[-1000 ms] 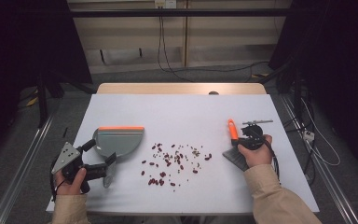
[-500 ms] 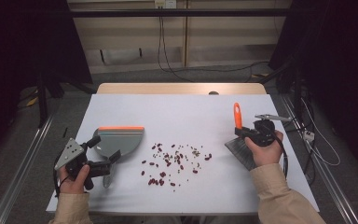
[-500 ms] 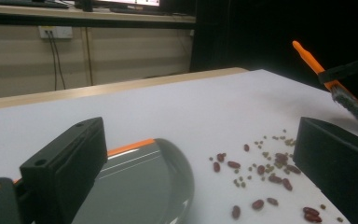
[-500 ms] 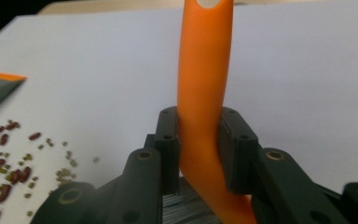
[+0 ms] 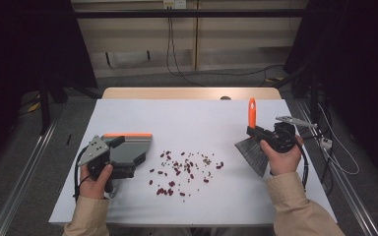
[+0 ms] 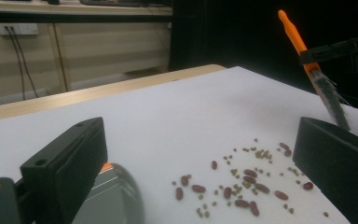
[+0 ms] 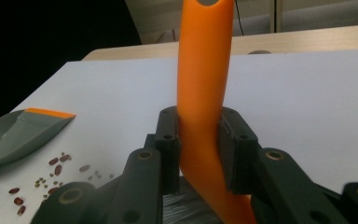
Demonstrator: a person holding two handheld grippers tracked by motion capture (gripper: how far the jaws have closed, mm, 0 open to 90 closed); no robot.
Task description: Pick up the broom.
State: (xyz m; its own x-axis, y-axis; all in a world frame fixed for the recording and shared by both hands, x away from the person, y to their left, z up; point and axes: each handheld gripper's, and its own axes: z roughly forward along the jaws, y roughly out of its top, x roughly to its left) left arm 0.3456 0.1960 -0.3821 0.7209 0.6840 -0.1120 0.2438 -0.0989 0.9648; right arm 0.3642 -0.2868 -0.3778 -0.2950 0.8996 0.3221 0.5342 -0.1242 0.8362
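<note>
The right hand-held gripper [image 7: 199,154] has its jaws clamped on the orange plastic handle of a small grey-bristled brush [image 5: 251,140], held clear of the white bench [image 5: 197,118] (bristles pointing down and away). To its left lie scattered red beans and green seeds [image 5: 184,169]. Beyond them, the left hand-held gripper [image 5: 123,164] sits at a grey plastic dustpan with an orange lip [image 5: 128,147]; I cannot tell whether its jaws grip it.

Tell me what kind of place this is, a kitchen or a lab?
Probably a lab or recording setup, not a kitchen: a bare white table ringed by dark curtains, loose cables along the wall, and beans scattered for a sweeping exercise.
</note>
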